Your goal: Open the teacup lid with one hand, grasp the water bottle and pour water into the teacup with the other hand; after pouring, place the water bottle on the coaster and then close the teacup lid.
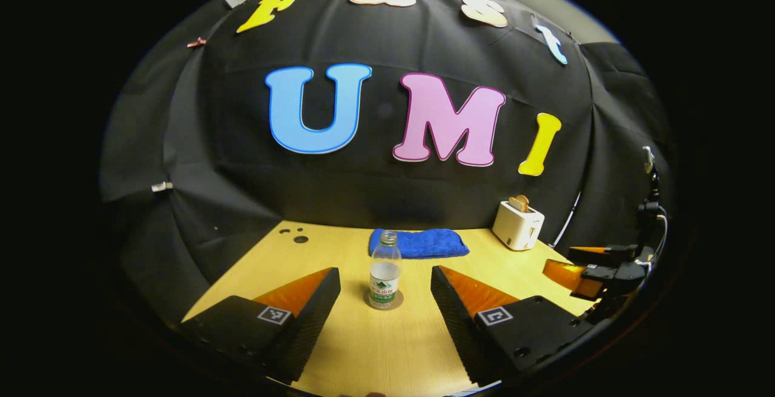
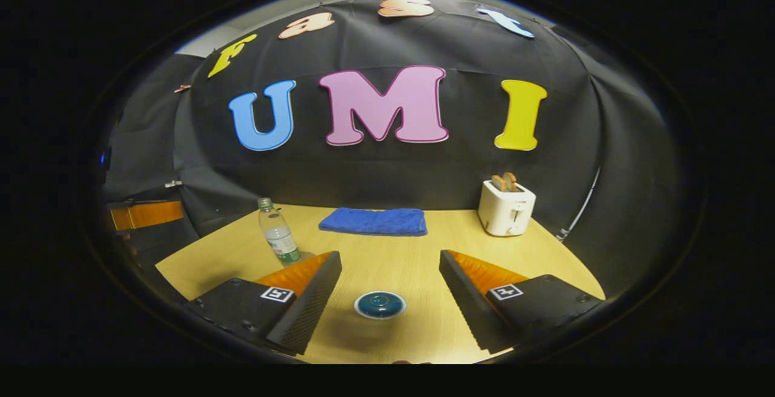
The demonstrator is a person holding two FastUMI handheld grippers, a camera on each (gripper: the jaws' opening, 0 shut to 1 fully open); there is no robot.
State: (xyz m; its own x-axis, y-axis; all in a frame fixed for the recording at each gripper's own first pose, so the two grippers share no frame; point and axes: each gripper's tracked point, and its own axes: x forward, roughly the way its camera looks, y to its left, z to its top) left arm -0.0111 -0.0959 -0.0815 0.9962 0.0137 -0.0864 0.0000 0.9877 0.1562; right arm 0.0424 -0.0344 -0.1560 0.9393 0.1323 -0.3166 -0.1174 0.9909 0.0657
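A clear water bottle (image 1: 385,276) with a green label stands upright on a round brown coaster (image 1: 398,301) in the left gripper view. My left gripper (image 1: 384,273) is open, its fingers wide apart on either side, a little short of the bottle. In the right gripper view, the teacup (image 2: 379,304) sits on the table with its blue lid on. My right gripper (image 2: 390,256) is open above and around the cup, not touching it. The bottle (image 2: 278,239) stands at its left.
A folded blue towel (image 1: 419,243) lies at the back of the wooden table (image 1: 387,348). A white toaster (image 1: 517,225) with toast stands back right. The right gripper (image 1: 584,270) shows at the right edge of the left gripper view.
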